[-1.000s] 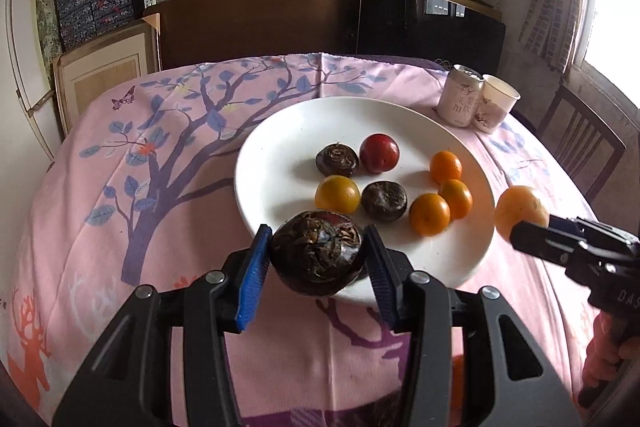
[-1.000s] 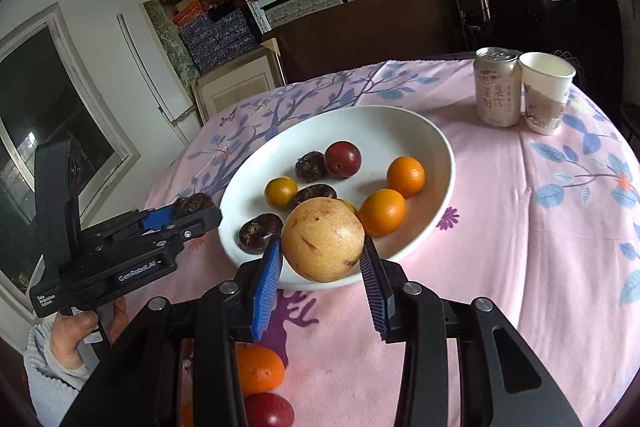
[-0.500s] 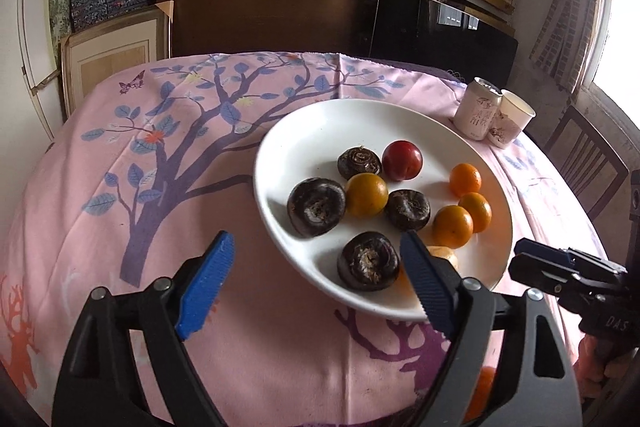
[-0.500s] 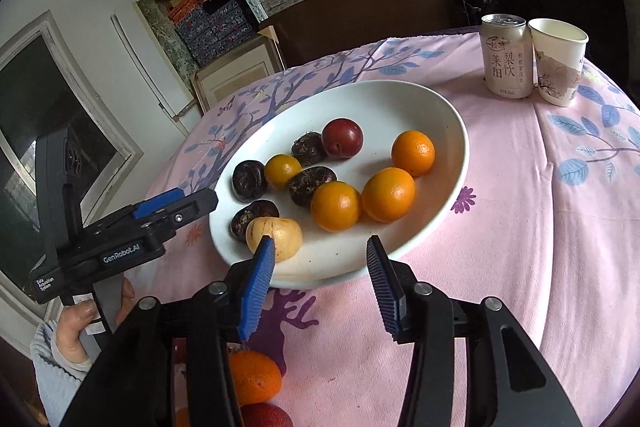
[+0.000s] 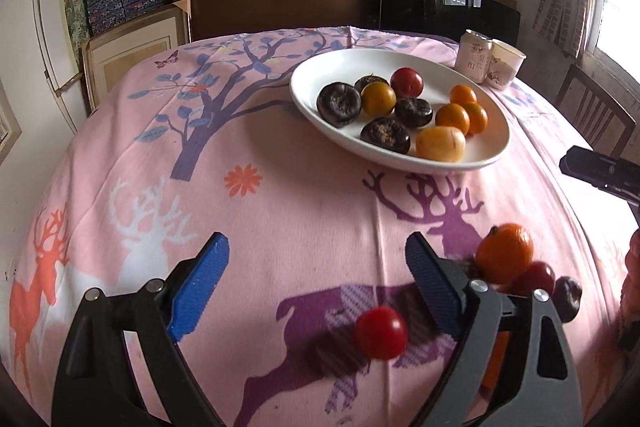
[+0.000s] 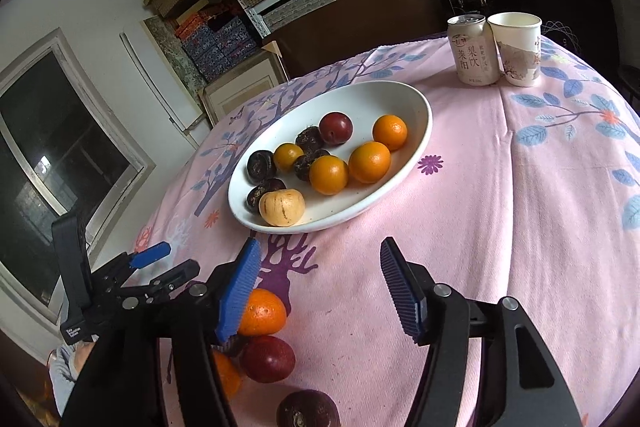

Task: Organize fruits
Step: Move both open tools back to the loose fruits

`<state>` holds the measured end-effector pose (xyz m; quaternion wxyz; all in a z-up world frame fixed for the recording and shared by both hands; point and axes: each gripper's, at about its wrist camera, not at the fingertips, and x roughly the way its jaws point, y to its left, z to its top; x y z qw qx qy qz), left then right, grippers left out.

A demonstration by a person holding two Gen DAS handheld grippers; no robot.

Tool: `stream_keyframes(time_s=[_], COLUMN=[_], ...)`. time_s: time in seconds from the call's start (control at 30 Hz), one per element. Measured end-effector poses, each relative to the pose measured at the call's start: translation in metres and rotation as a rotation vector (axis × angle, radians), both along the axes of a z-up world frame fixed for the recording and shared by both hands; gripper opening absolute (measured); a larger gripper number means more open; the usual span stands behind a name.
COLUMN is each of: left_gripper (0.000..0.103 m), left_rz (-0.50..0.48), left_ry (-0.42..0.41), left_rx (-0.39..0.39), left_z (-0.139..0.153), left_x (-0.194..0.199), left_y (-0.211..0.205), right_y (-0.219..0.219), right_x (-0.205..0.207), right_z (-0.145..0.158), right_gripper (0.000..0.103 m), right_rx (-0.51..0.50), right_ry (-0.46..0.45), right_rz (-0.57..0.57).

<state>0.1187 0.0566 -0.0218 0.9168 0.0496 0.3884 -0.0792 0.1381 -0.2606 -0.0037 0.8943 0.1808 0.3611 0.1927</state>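
Observation:
A white oval plate [image 5: 486, 155] [image 6: 416, 103] on the pink tablecloth holds several fruits: dark water chestnuts, oranges, a red plum and a pale yellow fruit [image 5: 440, 143] [image 6: 281, 207]. My left gripper [image 5: 316, 275] is open and empty, low over the cloth, with a small red fruit [image 5: 381, 331] lying between its jaws. An orange [image 5: 505, 253], a red fruit [image 5: 536, 277] and a dark fruit [image 5: 568, 293] lie beside its right finger. My right gripper [image 6: 320, 291] is open and empty near the plate's front edge, with an orange [image 6: 262, 311] and a plum [image 6: 267, 358] by its left finger.
A drink can [image 6: 474, 51] and a paper cup [image 6: 518, 49] stand together at the table's far right. A wooden chair [image 5: 592, 115] stands beyond the right edge. Shelves of boxes fill the back wall. The left gripper shows in the right wrist view [image 6: 156, 267].
Both grippers let go of their fruits onto the plate, opened, and pulled back toward the table's near edge, where the loose fruits now show.

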Motion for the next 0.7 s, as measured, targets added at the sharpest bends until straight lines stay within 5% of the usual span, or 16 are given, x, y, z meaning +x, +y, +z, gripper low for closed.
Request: stream_keyframes(time_s=[0.43, 0.6, 0.7], left_gripper=[0.090, 0.067, 0.063], left_rz=[-0.080, -0.137, -0.149], left_ry=[0.053, 0.082, 0.084], left_rx=[0.069, 0.019, 0.022], left_z=[-0.021, -0.024, -0.025], left_x=[-0.031, -0.031, -0.028], left_y=[-0.015, -0.019, -0.025], right_y=[0.010, 0.019, 0.026], right_x=[-0.020, -0.021, -0.021], right_z=[-0.004, -0.007, -0.009], right_gripper=[0.064, 0.065, 0.065], right_rx=[-0.030, -0.051, -0.059], right_ry=[-0.008, -0.004, 0.006], right_rz=[0.048, 0.074, 0.104])
